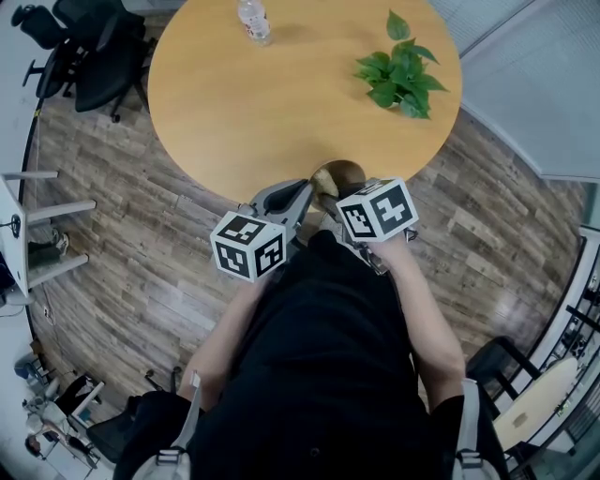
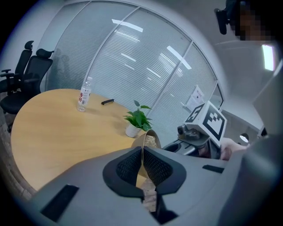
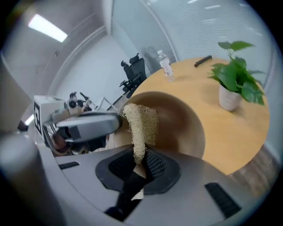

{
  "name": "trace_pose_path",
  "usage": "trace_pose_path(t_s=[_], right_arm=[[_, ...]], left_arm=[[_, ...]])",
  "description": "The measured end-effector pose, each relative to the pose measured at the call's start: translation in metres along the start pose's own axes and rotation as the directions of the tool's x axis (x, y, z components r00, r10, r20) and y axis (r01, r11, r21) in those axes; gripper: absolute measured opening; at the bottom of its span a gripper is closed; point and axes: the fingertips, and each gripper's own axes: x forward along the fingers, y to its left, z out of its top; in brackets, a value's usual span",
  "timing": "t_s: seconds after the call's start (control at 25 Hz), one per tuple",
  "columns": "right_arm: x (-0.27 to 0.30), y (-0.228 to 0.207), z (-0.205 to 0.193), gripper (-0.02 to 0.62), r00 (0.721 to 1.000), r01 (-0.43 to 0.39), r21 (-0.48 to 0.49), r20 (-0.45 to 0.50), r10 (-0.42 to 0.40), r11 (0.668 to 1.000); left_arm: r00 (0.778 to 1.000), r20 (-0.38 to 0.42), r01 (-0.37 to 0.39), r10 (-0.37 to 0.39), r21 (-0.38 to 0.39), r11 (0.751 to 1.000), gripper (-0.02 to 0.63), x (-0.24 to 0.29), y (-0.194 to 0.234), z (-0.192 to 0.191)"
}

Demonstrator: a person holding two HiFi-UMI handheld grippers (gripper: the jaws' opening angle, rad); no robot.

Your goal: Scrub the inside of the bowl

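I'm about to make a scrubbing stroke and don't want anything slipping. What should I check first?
1. Left gripper clamped on the bowl rim: ok.
2. Right gripper clamped on the loofah: ok.
3. Loofah inside the bowl's opening: ok.
4. Loofah pressing the bowl's wall: cannot tell.
5. Plant and bottle apart from the bowl: ok.

We list one round table (image 1: 281, 103) with a light wooden top, filling the upper middle of the head view. On it we count:
- a clear plastic bottle (image 1: 254, 21), upright, at the top edge
- a potted plant (image 1: 398, 73) in a white pot, upper right
- a small dark stick-shaped item (image 2: 107, 102), kind unclear

Below lies a wood-plank floor (image 1: 122, 244), with black office chairs (image 1: 89, 52) at upper left.
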Motion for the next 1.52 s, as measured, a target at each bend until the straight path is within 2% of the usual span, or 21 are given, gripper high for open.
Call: trace_pose_path(t_s=[0.08,0.16,0.28,0.44,0.6,0.64,0.68,0.72,0.84,0.92,0.96,1.0,1.04,1.08,1.12,1.16,1.24,1.32,1.4,1.48,1.52], right_arm=[[-0.003,0.003,0.008,0.041,0.996,-0.076,0.123,0.062,0.069,0.989],[-0.007,0.006,0.017,0.041,0.986,-0.134,0.198,0.129,0.11,0.971],[-0.013,0.01,0.029,0.041,0.959,-0.228,0.301,0.236,0.159,0.926],[-0.024,0.015,0.043,0.041,0.892,-0.404,0.447,0.388,0.233,0.798],[-0.026,0.009,0.045,0.041,0.825,-0.537,0.512,0.485,0.29,0.671],[-0.026,0.009,0.044,0.041,0.815,-0.554,0.517,0.496,0.299,0.653],[-0.026,0.01,0.043,0.041,0.816,-0.553,0.512,0.493,0.302,0.657],[-0.026,0.013,0.043,0.041,0.827,-0.532,0.495,0.476,0.298,0.687],[-0.019,0.016,0.038,0.041,0.904,-0.366,0.349,0.355,0.239,0.863],[-0.013,0.014,0.029,0.041,0.957,-0.214,0.191,0.24,0.165,0.958],[-0.01,0.011,0.024,0.041,0.976,-0.136,0.097,0.182,0.116,0.986],[-0.007,0.009,0.019,0.041,0.99,-0.059,-0.003,0.131,0.059,0.998],[-0.006,0.006,0.015,0.041,0.996,0.014,-0.107,0.088,-0.004,0.994],[-0.004,0.003,0.011,0.041,0.996,0.082,-0.215,0.054,-0.072,0.973],[-0.004,0.001,0.007,0.041,0.99,0.141,-0.328,0.025,-0.141,0.934],[-0.003,-0.001,0.003,0.041,0.978,0.188,-0.44,0.001,-0.209,0.878],[-0.002,-0.007,-0.004,0.041,0.939,0.246,-0.638,-0.029,-0.342,0.73],[-0.004,-0.018,-0.008,0.041,0.88,0.28,-0.788,-0.017,-0.474,0.548],[-0.008,-0.027,-0.003,0.041,0.816,0.31,-0.889,0.067,-0.574,0.337],[-0.011,-0.025,0.011,0.041,0.775,0.354,-0.926,0.211,-0.596,0.132],[-0.012,-0.021,0.017,0.041,0.764,0.377,-0.925,0.279,-0.581,0.051]], left_arm=[[1.0,0.008,0.0,0.0,-0.012,1.0,0.018,-0.001,0.0,0.0],[1.0,0.018,-0.003,0.003,-0.015,1.0,0.018,-0.001,0.001,0.002],[0.999,0.029,-0.014,0.015,-0.01,1.0,0.018,-0.001,0.003,0.006],[0.998,0.058,-0.025,0.025,-0.003,1.0,0.018,-0.005,0.004,0.01],[0.998,0.066,-0.016,0.013,0.042,0.999,0.018,-0.005,0.001,0.011],[0.998,0.063,-0.012,0.009,0.05,0.999,0.018,-0.005,0.0,0.011],[0.998,0.057,-0.007,0.004,0.053,0.999,0.018,-0.005,-0.002,0.011],[0.999,0.052,-0.003,0.0,0.054,0.999,0.018,-0.006,-0.004,0.01],[0.999,0.039,0.003,-0.005,0.054,0.999,0.017,-0.005,-0.007,0.008],[0.999,0.033,0.004,-0.006,0.056,0.998,0.017,-0.006,-0.007,0.007],[1.0,0.031,0.004,-0.006,0.06,0.998,0.018,-0.006,-0.007,0.007],[1.0,0.028,0.003,-0.004,0.068,0.998,0.018,-0.007,-0.008,0.007],[1.0,0.024,0.001,-0.003,0.074,0.997,0.018,-0.007,-0.008,0.007],[1.0,0.02,-0.001,0.0,0.076,0.997,0.018,-0.007,-0.008,0.006],[1.0,0.014,-0.004,0.003,0.075,0.997,0.018,-0.007,-0.007,0.005],[1.0,0.006,-0.009,0.009,0.072,0.997,0.018,-0.007,-0.006,0.003],[1.0,-0.012,-0.022,0.022,0.056,0.998,0.018,-0.007,-0.003,-0.002],[0.999,-0.027,-0.036,0.036,0.022,0.999,0.018,-0.007,0.001,-0.008],[0.998,-0.04,-0.045,0.045,-0.011,0.999,0.018,-0.008,0.004,-0.013],[0.997,-0.049,-0.054,0.053,-0.031,0.998,0.018,-0.009,0.006,-0.016],[0.997,-0.054,-0.059,0.056,-0.04,0.998,0.018,-0.009,0.007,-0.016]])
